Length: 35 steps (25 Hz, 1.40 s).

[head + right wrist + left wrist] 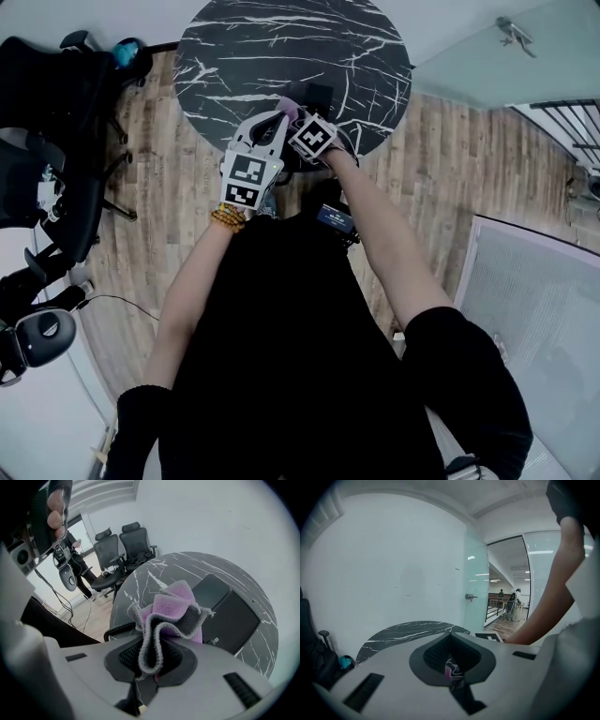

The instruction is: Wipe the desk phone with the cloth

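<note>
Cloth (173, 609), soft, light and bunched, sits clamped in our right claw (151, 657) near the phone (229, 613) on the bench (154, 573); our left claw (451, 660) pinches a fold. We judge the bunch the best hold.

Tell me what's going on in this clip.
A person works at a round marble table with a hand-held gripper in each hand. The right hand-held gripper is shut on a bunched pink and grey cloth. The left hand-held gripper pinches what looks like a bit of the same cloth. The black desk phone lies on the table just beyond the cloth. Whether the cloth touches it cannot be told.
</note>
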Tool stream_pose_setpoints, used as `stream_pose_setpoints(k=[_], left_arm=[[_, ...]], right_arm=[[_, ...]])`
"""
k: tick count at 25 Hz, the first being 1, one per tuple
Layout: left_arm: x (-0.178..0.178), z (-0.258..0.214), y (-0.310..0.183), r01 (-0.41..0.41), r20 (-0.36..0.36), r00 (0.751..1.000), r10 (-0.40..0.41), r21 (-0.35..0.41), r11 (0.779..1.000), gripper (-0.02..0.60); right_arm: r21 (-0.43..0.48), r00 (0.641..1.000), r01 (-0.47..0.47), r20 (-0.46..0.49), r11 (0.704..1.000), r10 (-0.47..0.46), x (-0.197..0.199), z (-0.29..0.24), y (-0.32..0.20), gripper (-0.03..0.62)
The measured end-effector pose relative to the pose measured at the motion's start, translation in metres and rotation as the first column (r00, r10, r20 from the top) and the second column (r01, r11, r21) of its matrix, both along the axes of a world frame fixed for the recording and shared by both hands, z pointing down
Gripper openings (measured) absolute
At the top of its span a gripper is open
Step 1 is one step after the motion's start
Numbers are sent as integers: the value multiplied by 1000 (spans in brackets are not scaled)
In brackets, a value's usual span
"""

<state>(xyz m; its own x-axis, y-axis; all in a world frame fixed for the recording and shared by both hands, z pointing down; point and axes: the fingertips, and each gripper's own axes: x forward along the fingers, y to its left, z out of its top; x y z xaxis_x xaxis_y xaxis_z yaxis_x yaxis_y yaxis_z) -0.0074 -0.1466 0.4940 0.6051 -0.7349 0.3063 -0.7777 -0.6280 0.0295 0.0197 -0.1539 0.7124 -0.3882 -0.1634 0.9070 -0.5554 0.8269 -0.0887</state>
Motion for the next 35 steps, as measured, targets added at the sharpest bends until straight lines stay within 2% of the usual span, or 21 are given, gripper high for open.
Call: stream_pose_setpoints(k=[6,18,35], left_arm=[[2,0,2,-4,4,1000,4,-5,1000,12],[5,4,-2,-8,4,1000,8,-1,1000,12],[8,8,-8,-14,1,1000,14,-19,1000,12]], right_arm=[[-3,1000,17,2,1000,-17,-2,5,7,55],[-35,1000,0,27,999,1,-5,11,24,55],[-29,999,-26,46,999,27,-6,13,32,55]])
